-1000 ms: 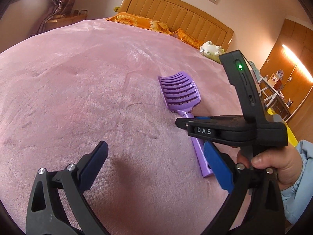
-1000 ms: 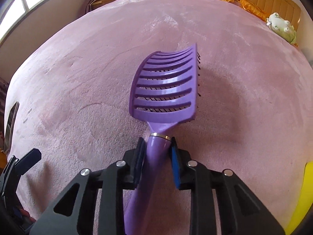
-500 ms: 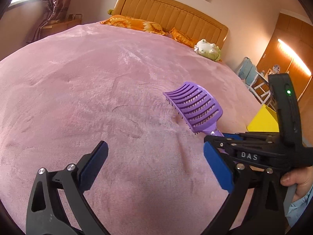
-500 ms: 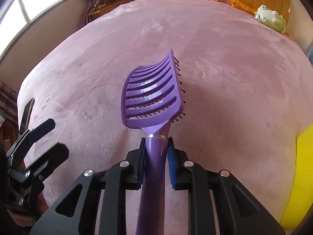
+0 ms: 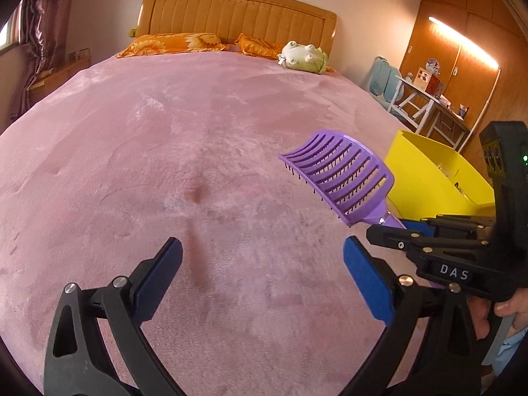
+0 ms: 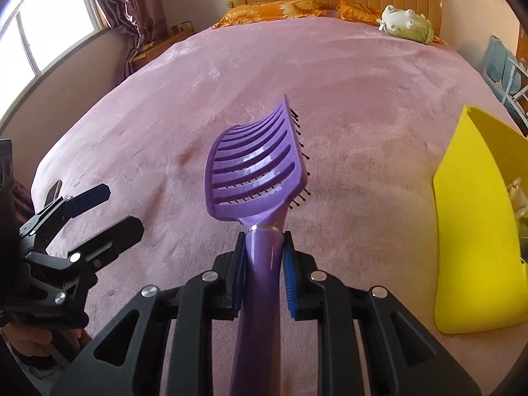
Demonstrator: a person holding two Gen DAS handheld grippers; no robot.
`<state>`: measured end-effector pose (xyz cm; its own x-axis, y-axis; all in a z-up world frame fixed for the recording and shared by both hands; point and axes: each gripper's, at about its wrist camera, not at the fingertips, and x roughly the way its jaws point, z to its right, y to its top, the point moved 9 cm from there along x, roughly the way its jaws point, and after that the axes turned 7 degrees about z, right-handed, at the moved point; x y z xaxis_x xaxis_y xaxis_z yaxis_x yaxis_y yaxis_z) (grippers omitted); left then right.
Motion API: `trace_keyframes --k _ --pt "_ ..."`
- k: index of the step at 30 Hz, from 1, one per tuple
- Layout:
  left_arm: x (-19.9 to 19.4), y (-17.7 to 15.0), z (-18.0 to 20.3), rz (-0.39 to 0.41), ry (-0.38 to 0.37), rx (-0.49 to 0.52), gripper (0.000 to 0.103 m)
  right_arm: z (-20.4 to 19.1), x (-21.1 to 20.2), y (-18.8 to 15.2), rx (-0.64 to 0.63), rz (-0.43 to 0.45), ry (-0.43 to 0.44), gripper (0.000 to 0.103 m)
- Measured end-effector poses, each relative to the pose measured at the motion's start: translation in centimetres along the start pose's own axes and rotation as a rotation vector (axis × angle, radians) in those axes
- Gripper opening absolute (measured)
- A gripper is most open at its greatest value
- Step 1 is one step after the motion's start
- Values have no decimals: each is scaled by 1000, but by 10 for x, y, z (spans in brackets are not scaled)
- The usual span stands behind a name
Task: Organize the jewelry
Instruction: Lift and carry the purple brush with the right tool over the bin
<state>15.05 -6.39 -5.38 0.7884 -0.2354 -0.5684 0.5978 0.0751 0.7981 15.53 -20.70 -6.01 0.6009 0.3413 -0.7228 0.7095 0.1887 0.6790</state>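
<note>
A purple vented hairbrush [image 6: 255, 178] is held by its handle in my right gripper [image 6: 264, 260], which is shut on it and holds it above the pink bedspread [image 6: 346, 125]. The brush also shows in the left wrist view [image 5: 340, 178], head pointing left. A yellow bin [image 5: 432, 178] stands on the bed to the right of the brush; it also shows in the right wrist view [image 6: 475, 231], with small items inside. My left gripper [image 5: 262, 279] is open and empty, low over the bed, left of the right gripper [image 5: 389, 236].
A green plush toy [image 5: 303, 61] and orange pillows [image 5: 171, 44] lie by the wooden headboard [image 5: 241, 16]. A desk and chair [image 5: 425, 102] stand beyond the bed's right side. A window and curtain [image 6: 82, 23] are on the left.
My right gripper has lifted the brush off the bed and carried it right, toward the yellow bin. The bin has come into both views. My left gripper stayed open.
</note>
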Motion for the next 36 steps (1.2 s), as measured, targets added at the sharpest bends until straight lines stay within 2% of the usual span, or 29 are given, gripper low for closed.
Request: trace_keyframes --k 7,11,18,22,26,31,36 --pt "4 25 58 -15 -92 86 95 40 -68 22 58 144 6 22" --pt "8 43 102 -6 -159 141 95 95 -111 28 152 230 -51 22" --pt "30 57 188 -35 -271 235 95 191 -143 31 255 267 -190 22" --pt "43 56 231 -67 -315 301 95 241 -142 29 288 238 -250 22" --pt "50 60 262 -79 -356 312 95 280 -125 18 308 146 -275 22" --pt "67 63 290 -106 -385 335 95 297 -109 4 285 20 -264 22" --pt "78 60 304 -128 -404 354 95 305 -103 1 211 -113 -245 22"
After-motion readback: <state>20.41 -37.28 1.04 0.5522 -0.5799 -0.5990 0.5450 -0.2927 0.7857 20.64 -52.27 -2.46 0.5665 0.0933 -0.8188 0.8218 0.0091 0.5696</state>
